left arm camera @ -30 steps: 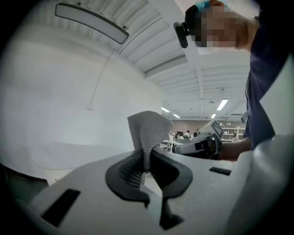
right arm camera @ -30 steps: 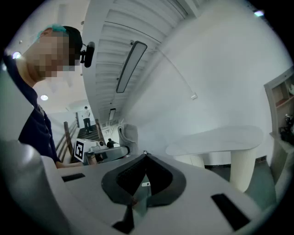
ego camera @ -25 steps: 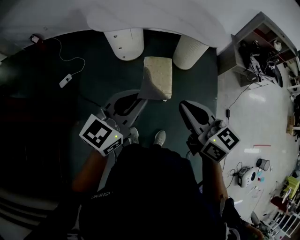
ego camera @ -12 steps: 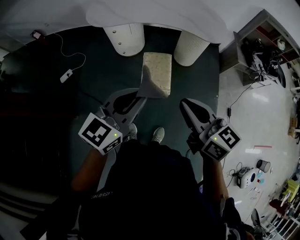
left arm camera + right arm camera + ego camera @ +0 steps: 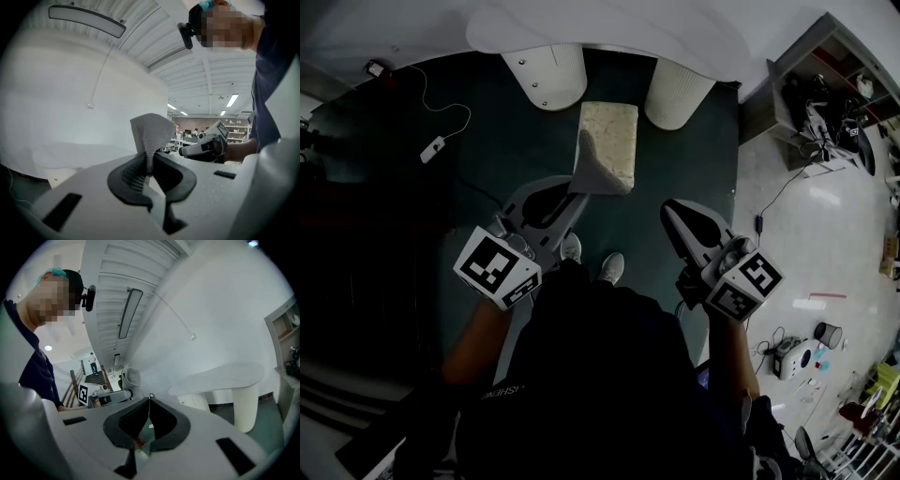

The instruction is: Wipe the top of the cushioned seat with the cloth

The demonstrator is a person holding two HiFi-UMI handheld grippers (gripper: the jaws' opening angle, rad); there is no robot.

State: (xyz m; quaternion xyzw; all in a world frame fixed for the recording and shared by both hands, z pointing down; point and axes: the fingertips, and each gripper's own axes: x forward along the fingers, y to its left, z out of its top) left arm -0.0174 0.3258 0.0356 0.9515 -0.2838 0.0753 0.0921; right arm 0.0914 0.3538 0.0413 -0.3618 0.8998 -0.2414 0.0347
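The left gripper (image 5: pixel 149 171) has its jaws pressed on a fold of the grey cloth (image 5: pixel 152 133), which stands up out of the dark pads. In the head view the cloth (image 5: pixel 598 172) extends forward from the left gripper (image 5: pixel 572 193) and overlaps the near left corner of the cushioned seat (image 5: pixel 613 136). Whether the cloth touches the seat top cannot be told from these views. The seat is a pale, speckled rectangular block on the dark green floor (image 5: pixel 487 178), directly ahead of the person's shoes (image 5: pixel 612 268). It lies between the two white round legs (image 5: pixel 546 75) of a white table (image 5: pixel 609 26), with its far end near them. The rest of the seat top is uncovered. The right gripper (image 5: pixel 149 416) has its jaws pressed together along a thin line with nothing between them. In the head view the right gripper (image 5: pixel 674 209) is held to the right of the seat, apart from it and from the cloth. A white cable with a small block (image 5: pixel 431 150) lies on the floor to the left. A shelf unit (image 5: pixel 811 89) stands at the right, on the light floor.
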